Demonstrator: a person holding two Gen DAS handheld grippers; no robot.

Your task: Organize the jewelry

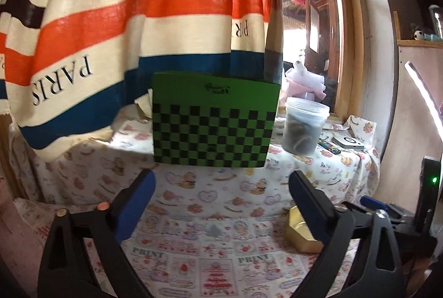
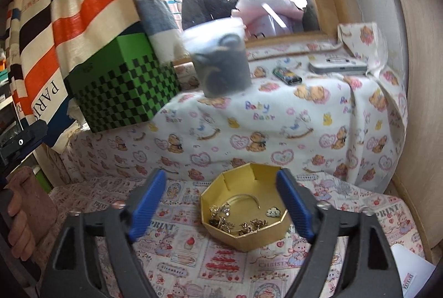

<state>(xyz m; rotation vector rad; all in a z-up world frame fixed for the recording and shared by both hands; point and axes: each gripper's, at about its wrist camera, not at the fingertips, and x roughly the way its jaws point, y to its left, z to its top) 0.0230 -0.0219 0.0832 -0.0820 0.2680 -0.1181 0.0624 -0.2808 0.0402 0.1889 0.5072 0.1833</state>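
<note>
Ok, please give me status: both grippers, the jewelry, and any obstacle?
Left hand-held gripper open, empty. Right hand-held gripper open, above gold tray. Jewelry lies inside tray. Nothing in the way.

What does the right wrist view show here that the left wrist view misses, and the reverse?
Only the right wrist view shows inside the gold octagonal box: gold jewelry pieces, a thin bangle and a small cloud-shaped pin, framed by the open right gripper.

Only the left wrist view shows the open left gripper over bare printed tablecloth.

Both show the green checkered box and the clear plastic jar.
</note>
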